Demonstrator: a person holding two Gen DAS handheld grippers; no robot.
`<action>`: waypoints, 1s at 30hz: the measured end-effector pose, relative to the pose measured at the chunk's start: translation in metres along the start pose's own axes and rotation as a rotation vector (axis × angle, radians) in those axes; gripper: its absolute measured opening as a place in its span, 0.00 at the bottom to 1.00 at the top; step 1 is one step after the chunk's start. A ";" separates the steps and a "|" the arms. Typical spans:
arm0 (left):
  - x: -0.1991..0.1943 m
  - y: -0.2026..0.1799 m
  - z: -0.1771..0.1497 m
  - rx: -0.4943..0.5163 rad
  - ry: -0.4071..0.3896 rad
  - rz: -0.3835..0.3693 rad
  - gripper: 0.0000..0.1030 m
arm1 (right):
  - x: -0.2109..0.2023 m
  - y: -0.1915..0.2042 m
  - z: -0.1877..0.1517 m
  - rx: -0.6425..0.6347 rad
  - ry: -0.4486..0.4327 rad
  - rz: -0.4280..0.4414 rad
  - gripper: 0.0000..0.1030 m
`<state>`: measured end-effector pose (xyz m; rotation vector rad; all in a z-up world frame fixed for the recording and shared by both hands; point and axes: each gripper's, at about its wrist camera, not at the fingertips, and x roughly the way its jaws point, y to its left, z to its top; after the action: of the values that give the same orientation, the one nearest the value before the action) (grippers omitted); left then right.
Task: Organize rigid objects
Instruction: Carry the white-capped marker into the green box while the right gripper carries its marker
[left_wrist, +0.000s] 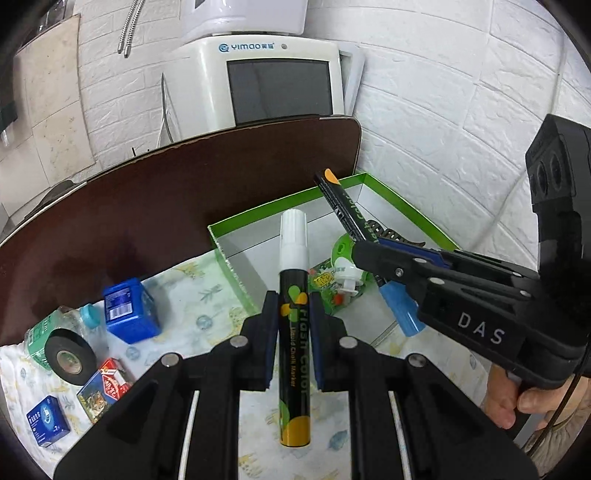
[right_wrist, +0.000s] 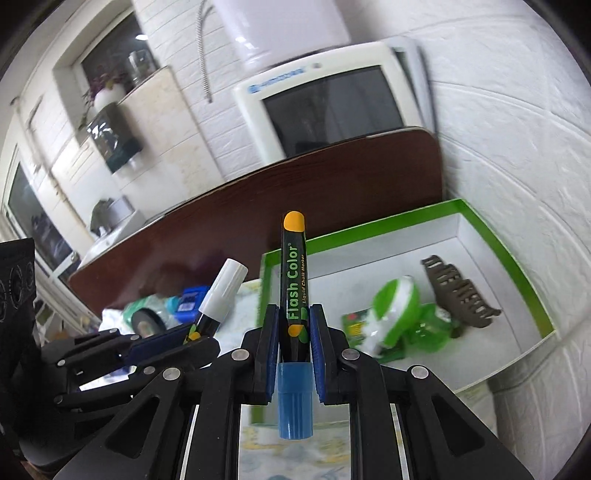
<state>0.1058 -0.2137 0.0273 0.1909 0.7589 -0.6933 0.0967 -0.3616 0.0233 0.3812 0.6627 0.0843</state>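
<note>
Two markers are in our tongs — left tongs (left_wrist: 293, 328) clamped on the white-capped marker (left_wrist: 293, 291), right tongs (right_wrist: 293, 332) on the blue-capped marker (right_wrist: 294, 295). Next, we judge, both go into the green box (right_wrist: 517, 273) ahead.

A cream-white appliance (left_wrist: 273, 81) with a dark front panel stands at the far side behind a dark brown board (left_wrist: 177, 199); a white brick-pattern wall (left_wrist: 443, 92) rises to the right; a metal hose (left_wrist: 129, 29) hangs at far left. A patterned cloth (left_wrist: 192, 295) covers the worktop.
</note>
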 end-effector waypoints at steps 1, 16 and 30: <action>0.007 -0.003 0.003 -0.004 0.009 0.002 0.14 | -0.002 -0.008 0.002 0.010 0.000 0.001 0.17; 0.084 0.002 0.013 -0.130 0.134 0.073 0.14 | 0.032 -0.049 -0.003 0.090 0.072 0.055 0.17; 0.093 0.011 0.007 -0.136 0.151 0.102 0.15 | 0.047 -0.050 -0.007 0.105 0.123 0.078 0.17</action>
<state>0.1649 -0.2557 -0.0325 0.1578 0.9314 -0.5328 0.1272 -0.3962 -0.0282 0.5056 0.7757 0.1486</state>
